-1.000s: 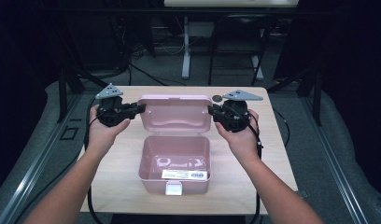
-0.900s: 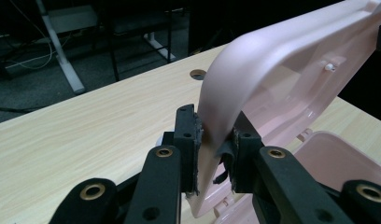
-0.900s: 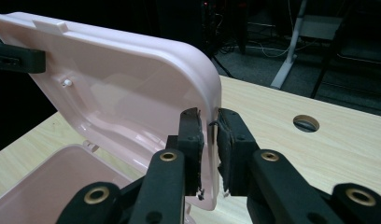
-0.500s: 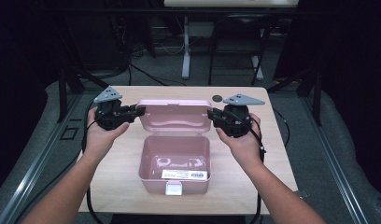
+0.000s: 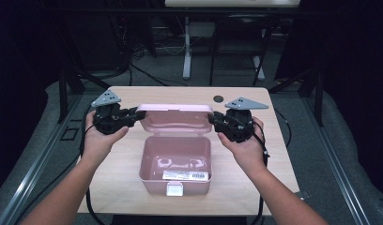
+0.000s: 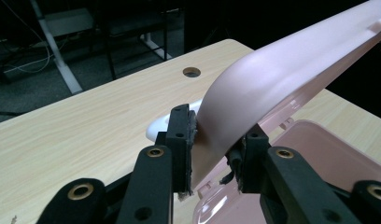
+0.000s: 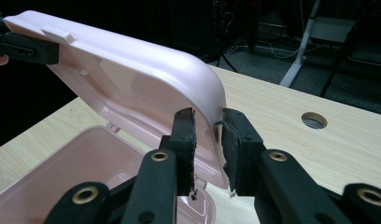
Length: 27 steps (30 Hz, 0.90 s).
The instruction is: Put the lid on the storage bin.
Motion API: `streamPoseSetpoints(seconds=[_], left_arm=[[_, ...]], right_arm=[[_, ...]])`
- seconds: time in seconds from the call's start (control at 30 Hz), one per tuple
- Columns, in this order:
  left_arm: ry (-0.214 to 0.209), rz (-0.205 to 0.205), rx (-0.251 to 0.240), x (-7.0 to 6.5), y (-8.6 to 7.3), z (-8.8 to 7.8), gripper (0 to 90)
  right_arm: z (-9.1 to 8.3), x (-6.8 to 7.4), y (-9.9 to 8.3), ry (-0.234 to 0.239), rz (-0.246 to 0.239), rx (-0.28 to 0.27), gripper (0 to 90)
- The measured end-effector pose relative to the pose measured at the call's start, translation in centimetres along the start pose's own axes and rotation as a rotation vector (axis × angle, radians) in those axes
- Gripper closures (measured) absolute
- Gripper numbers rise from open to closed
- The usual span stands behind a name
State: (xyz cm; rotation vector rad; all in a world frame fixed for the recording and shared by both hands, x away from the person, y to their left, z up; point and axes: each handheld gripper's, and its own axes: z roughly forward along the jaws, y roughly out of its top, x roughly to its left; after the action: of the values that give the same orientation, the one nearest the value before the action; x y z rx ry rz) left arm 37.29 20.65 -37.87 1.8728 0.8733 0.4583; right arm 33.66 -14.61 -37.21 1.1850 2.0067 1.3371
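A pink plastic box (image 5: 147, 161) stands open on the table, with a white label (image 5: 186, 175) lying inside. Its lid (image 5: 175, 117) stands raised at the back. My left gripper (image 5: 135, 115) straddles the lid's left end and my right gripper (image 5: 213, 121) its right end. In the left gripper view the lid's curved corner (image 6: 272, 79) passes between the pads of the left gripper (image 6: 214, 140), with a gap on one side. In the right gripper view the lid corner (image 7: 146, 74) lies between the jaws of the right gripper (image 7: 208, 140). Both pairs of jaws have just been opening, and no pad presses.
The wooden table (image 5: 119, 187) has a round cable hole (image 5: 218, 99) behind the lid. A latch tab (image 5: 174, 189) hangs on the box's near wall. Dark floor, cables and a desk leg (image 5: 187, 51) lie beyond the far edge.
In the high view the lid's top edge sits lower than a second ago, so the lid looks shorter. Both hands have shifted slightly toward the near edge.
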Motion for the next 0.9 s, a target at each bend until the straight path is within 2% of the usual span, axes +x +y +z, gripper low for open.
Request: streamPoseSetpoints(seconds=[0.47,0.9], left_arm=[[-0.014,-0.005,0.0,-0.6,-0.5,-0.7,67.6],[-0.026,0.013,0.01,-1.4,-1.2,-1.5,64.4]], right_arm=[[-0.9,0.5,-0.3,0.018,-0.009,-0.003,72.3],[-1.8,1.0,-0.9,0.038,-0.019,0.0,70.4]])
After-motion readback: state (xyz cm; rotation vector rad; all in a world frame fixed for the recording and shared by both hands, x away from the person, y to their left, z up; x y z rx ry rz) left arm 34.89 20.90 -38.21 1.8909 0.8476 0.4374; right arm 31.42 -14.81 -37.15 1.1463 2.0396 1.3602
